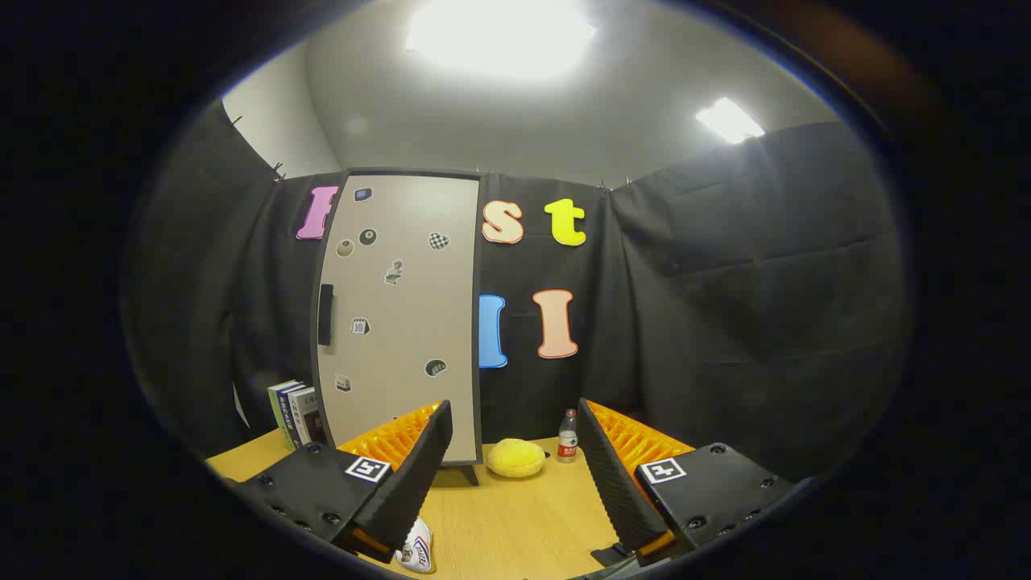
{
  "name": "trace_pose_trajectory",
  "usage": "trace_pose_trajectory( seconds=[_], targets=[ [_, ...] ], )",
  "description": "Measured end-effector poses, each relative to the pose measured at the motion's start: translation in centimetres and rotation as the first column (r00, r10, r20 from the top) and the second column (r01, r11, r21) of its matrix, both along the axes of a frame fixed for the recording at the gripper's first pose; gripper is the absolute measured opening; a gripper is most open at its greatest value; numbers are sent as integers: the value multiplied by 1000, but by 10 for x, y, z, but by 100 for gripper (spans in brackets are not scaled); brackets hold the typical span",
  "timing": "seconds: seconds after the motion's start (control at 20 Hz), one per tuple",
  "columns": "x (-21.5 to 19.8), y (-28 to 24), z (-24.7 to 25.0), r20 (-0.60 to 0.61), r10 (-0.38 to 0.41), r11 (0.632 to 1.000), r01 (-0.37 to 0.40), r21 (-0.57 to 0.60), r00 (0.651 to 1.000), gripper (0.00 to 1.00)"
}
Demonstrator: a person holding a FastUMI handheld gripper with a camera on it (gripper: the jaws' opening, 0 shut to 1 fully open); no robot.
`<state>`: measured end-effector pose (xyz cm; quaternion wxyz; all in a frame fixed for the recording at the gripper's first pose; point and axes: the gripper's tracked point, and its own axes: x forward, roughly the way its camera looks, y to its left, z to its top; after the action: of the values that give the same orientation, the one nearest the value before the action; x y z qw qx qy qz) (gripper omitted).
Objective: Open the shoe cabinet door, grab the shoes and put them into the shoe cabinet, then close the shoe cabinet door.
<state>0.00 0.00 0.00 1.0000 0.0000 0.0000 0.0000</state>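
Gripper (515, 467) fingers spread wide, holding nothing, above the wooden table (515, 515). Shoe cabinet (399, 318) beyond them, door closed, contents hidden. White shoe (417, 552) peeks out, half-covered under the left finger.

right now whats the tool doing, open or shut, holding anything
Tool: open, fingers spread wide, holding nothing; the yellow plush slipper lies on the table just ahead between them, untouched.
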Motion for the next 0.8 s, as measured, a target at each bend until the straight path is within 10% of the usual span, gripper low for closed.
trace_pose_trajectory(
  seconds=[0.8],
  targets=[
    [3,46,3,-1,12,1000,-12,2,1000,97]
  ],
)
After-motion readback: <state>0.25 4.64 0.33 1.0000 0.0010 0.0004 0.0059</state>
